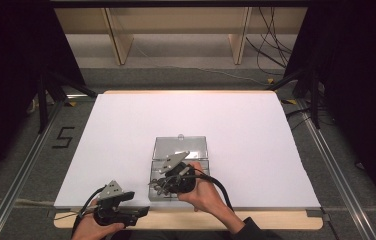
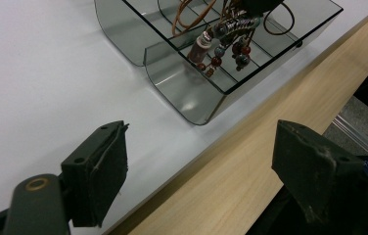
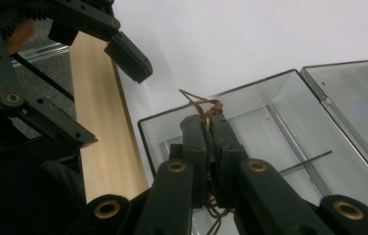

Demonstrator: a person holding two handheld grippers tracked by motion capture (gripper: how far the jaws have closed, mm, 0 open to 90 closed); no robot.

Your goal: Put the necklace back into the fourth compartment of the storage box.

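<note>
A clear grey compartment box (image 1: pixel 202 165) lies open near the table's front, its lid (image 1: pixel 181 147) folded back. In the right gripper view my right gripper (image 3: pixel 210 122) is shut on a brown cord (image 3: pixel 199 100) and points down over the box (image 3: pixel 270 112). The left gripper view shows that cord strung with dark and red beads (image 2: pixel 223 41), hanging into a near compartment of the box (image 2: pixel 182 93). My left gripper (image 2: pixel 201 152) stands open over the table's front edge, left of the box, with nothing between its jaws. One of its fingers (image 3: pixel 128 56) shows in the right gripper view.
A white sheet (image 1: pixel 126 130) covers the table, with a bare wooden strip (image 2: pixel 250 171) along the front edge. Metal rails (image 1: pixel 21 170) run along both sides on the floor, and cables (image 1: pixel 271 45) lie beyond the far edge.
</note>
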